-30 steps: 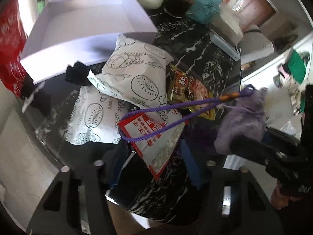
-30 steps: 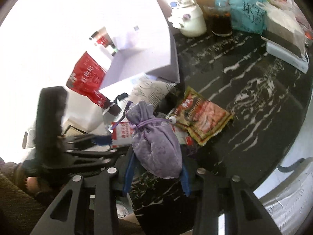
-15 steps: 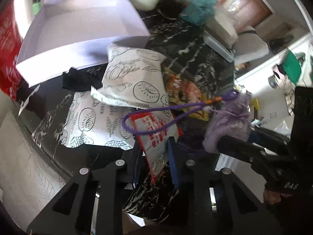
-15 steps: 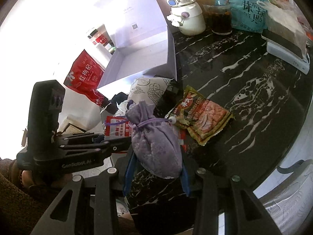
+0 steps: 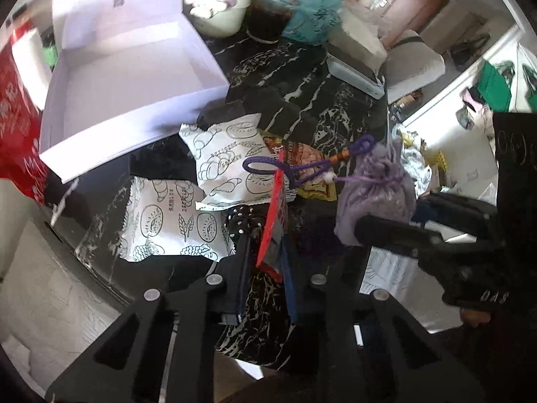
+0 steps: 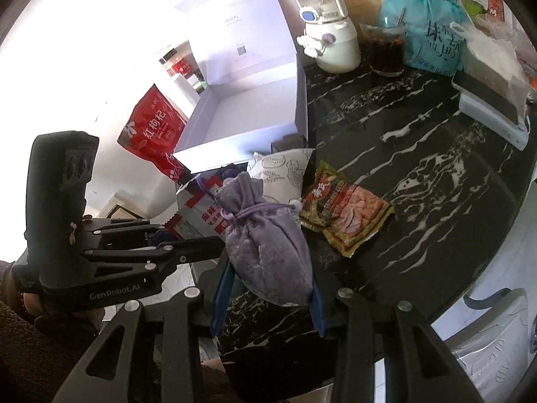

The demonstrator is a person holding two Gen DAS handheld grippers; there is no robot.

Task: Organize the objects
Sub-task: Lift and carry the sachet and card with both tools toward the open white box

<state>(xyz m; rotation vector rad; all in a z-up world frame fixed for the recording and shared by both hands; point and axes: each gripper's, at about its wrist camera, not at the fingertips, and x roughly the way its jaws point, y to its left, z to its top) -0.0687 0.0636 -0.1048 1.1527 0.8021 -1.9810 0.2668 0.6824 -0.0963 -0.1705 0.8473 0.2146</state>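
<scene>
Left hand-held gripper (image 5: 265, 255): jaws just closing, clamped on red-edged snack packet (image 5: 273, 215) beside white box (image 5: 134, 77). Right hand-held gripper (image 6: 268, 288): clamped on purple drawstring pouch (image 6: 265, 245).

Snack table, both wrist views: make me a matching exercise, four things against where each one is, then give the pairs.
Things:
1. purple pouch
2. red-edged packet
3. orange peanut packet
4. white box

Places:
A. lying flat on the black marble table
B. open, standing at the table's far side
C. clamped in the right gripper
D. pinched on edge in the left gripper, whose jaws have just been closing

Pairs: 1-C, 2-D, 3-A, 4-B
</scene>
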